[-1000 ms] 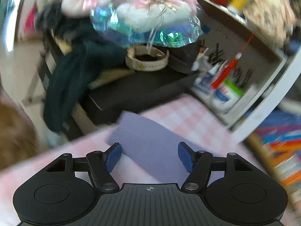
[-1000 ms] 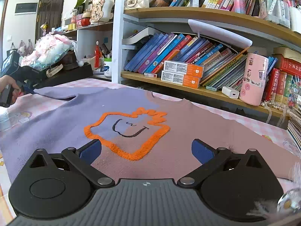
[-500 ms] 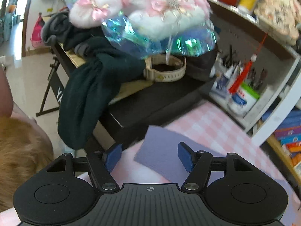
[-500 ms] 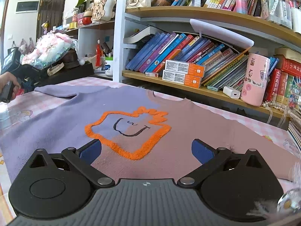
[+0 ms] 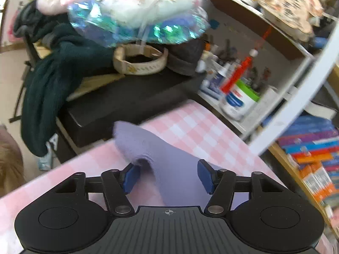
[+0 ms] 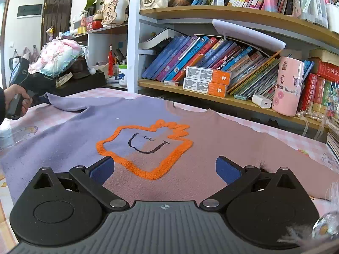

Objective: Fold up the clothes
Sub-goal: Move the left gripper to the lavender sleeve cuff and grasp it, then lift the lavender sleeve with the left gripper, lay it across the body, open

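A lilac and dusty-pink sweater (image 6: 70, 131) with an orange-outlined figure lies flat, front up, on the pink checked table (image 6: 296, 141). Its lilac sleeve (image 5: 169, 158) runs between the blue pads of my left gripper (image 5: 168, 175), whose jaws are closing. The cloth humps up between the pads, with the cuff end (image 5: 127, 135) just beyond the fingertips. My right gripper (image 6: 165, 170) stands open low over the sweater's chest, with nothing between its fingers. In the right wrist view a hand (image 6: 17, 95) holds the left gripper at the sleeve's far end.
A black bench (image 5: 127, 103) piled with a dark green garment (image 5: 53, 80) and a wrapped plush bouquet (image 5: 137, 10) stands past the table's left end. Bookshelves (image 6: 211, 93) with books, boxes and a pink tin (image 6: 288, 84) run along the far side.
The left gripper has come forward over the sleeve, and its pads stand closer together. The sleeve end, flat before, is now bunched and slightly raised. The right gripper has not moved.
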